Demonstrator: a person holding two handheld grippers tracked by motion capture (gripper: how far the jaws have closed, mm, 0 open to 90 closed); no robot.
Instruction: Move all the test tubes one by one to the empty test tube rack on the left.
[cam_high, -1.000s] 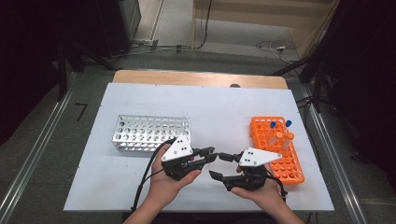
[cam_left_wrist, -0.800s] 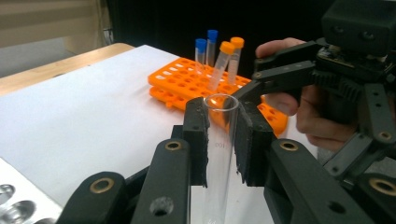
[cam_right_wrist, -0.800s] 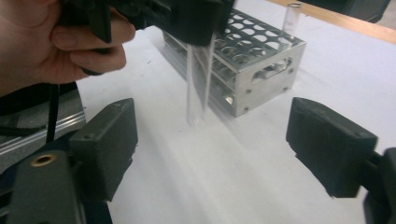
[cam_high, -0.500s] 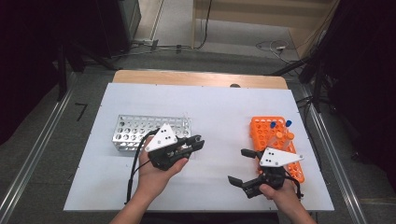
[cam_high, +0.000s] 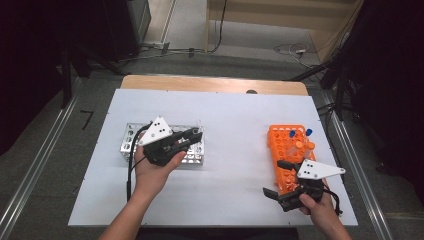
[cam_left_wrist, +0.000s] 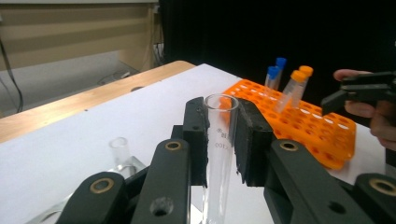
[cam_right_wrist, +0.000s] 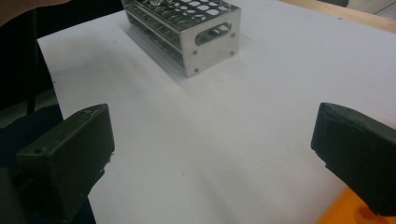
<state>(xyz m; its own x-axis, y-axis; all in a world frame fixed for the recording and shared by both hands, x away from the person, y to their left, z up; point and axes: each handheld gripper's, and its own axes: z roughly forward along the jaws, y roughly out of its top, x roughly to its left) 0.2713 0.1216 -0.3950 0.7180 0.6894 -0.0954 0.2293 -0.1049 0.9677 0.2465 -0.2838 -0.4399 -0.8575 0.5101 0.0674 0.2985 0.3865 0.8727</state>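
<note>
My left gripper (cam_high: 196, 136) is shut on a clear glass test tube (cam_left_wrist: 220, 140), held upright between the jaws. It hovers over the right end of the metal tube rack (cam_high: 129, 144) on the table's left side. Another clear tube (cam_left_wrist: 120, 148) stands in that rack. The orange rack (cam_high: 287, 145) sits at the right and holds blue-capped tubes (cam_left_wrist: 274, 75) and orange-capped tubes (cam_left_wrist: 298, 84). My right gripper (cam_high: 276, 178) stands open and empty beside the near left corner of the orange rack. In the right gripper view, the right gripper (cam_right_wrist: 212, 149) faces the metal rack (cam_right_wrist: 187, 32) across bare table.
The white table top (cam_high: 235, 120) has free room between the two racks. A wooden strip (cam_high: 210, 84) runs along its far edge. Metal rails and dark floor flank both sides.
Both grippers were close together at the table's middle. The left one has moved left and away with the tube to the metal rack. The right one has pulled back right, towards the near edge.
</note>
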